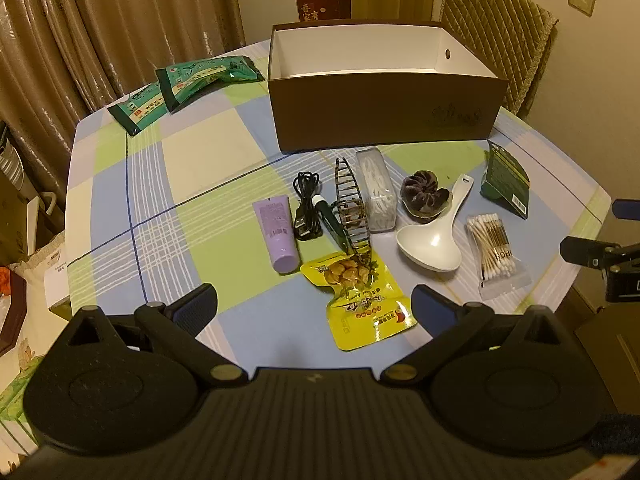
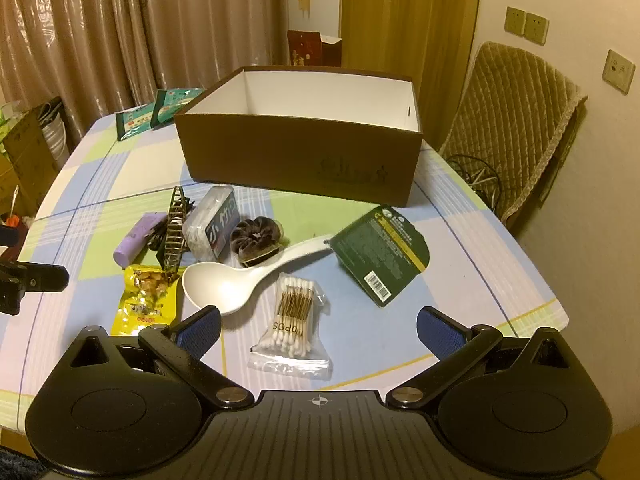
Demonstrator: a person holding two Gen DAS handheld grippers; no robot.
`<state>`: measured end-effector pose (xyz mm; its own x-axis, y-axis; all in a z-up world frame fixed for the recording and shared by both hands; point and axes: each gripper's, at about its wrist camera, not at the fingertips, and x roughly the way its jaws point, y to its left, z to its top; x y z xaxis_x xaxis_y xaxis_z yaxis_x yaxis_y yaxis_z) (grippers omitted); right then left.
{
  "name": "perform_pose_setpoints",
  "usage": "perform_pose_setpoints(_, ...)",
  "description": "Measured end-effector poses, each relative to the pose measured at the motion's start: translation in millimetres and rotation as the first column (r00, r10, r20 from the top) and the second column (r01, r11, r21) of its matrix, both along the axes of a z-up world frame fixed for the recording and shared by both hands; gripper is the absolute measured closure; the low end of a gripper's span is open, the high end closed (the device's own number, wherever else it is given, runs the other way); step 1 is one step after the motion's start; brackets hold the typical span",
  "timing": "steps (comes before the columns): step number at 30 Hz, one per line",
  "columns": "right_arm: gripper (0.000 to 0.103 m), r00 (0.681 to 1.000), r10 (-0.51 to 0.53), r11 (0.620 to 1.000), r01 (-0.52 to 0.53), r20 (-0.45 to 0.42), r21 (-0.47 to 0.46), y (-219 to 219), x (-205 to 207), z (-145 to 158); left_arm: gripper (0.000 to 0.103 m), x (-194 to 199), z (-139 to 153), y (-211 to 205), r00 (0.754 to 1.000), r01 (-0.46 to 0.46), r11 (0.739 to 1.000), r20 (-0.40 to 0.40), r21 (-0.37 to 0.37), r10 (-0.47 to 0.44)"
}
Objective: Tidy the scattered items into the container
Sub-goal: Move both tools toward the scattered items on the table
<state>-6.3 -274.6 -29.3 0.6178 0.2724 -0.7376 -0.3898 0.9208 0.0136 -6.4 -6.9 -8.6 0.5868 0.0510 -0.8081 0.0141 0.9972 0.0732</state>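
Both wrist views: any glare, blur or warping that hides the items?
Left wrist view: warm dim light, sharp, table edge bowed by fisheye, mild sheen on the snack packet. Right wrist view: same warm cast, the cotton swab bag readable, box interior bright.

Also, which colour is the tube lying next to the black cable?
Pale purple; the tube shows best in the left wrist view.

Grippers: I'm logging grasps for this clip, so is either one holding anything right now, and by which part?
Nothing is held. The left gripper and the right gripper both hover over the table with jaws open and empty.
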Motion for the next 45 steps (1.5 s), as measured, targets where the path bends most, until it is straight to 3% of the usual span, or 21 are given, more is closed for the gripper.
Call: perform_pose_setpoints(45,0.002,1.0,-0.007,1.0,0.007,-0.029,0.005,0.6,4.9,-7.1,0.001,3.5,-8.9,3.6,0.999,0.01,1.0,-0.041,-0.006,-0.01)
